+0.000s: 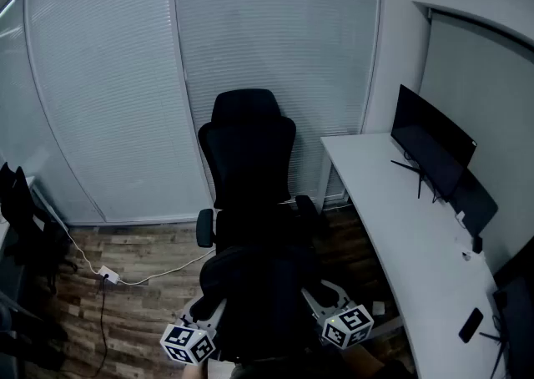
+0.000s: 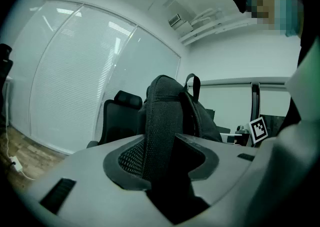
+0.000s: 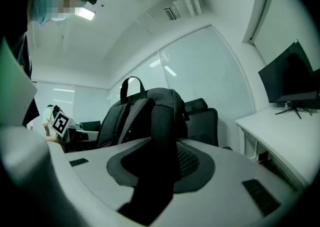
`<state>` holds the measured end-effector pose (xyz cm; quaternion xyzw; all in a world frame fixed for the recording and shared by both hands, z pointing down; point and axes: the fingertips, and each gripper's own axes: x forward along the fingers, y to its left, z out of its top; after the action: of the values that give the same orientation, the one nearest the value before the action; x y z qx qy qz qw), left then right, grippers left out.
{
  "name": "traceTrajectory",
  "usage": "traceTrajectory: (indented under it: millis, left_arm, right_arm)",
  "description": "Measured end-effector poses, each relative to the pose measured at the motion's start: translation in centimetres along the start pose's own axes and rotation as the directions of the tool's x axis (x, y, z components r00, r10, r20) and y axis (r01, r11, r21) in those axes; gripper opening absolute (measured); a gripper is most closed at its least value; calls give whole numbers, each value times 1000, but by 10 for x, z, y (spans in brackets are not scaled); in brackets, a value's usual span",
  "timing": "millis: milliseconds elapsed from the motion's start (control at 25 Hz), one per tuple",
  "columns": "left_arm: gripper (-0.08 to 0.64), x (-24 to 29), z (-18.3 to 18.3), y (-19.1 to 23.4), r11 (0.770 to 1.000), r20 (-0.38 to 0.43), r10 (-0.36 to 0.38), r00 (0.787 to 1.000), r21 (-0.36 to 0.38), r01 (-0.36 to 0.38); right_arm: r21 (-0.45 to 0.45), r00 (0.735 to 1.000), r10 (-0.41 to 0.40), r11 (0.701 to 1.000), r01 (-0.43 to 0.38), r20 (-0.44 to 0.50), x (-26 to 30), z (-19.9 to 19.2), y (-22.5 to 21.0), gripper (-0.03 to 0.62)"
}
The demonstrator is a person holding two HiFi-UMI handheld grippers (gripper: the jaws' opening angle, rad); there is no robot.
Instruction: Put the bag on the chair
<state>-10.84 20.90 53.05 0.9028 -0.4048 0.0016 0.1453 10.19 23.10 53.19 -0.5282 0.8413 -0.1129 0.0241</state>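
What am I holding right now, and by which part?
The black bag, by its two shoulder straps: the left tool is clamped on one padded strap, the right tool on the other strap.

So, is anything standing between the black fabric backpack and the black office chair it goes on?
Nothing visible does. The black fabric backpack, held by its straps in the left gripper and right gripper, hangs directly before the black office chair; its dark seat looks bare.
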Motion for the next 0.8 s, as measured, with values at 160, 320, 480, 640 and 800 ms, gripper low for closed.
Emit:
traceTrajectory:
  millis: [160,320,480,640,800]
  left_arm:
    - [187,0,4,-7,1000,15,10,1000,10,-10]
    - [186,-1,6,-13,1000,26,20,999,17,-21]
    - [187,1,7,-17,999,29,27,999,21,-27]
    - [187,7,7,-20,999,23,27,999,20,-27]
    - [187,17,5,-18,1000,16,16,1000,11,-17]
  right_arm:
    - [-14,1000,17,1000,-17,15,-4,6,-2,138]
    - [-18,999,26,1000,-25,22,-8,8,-5,138]
    - [-15,999,32,999,-31,27,-9,11,-9,140]
    - [-5,999,33,999,-33,19,-10,12,-15,138]
    - [-4,1000,23,1000,-23,13,-8,12,-22,140]
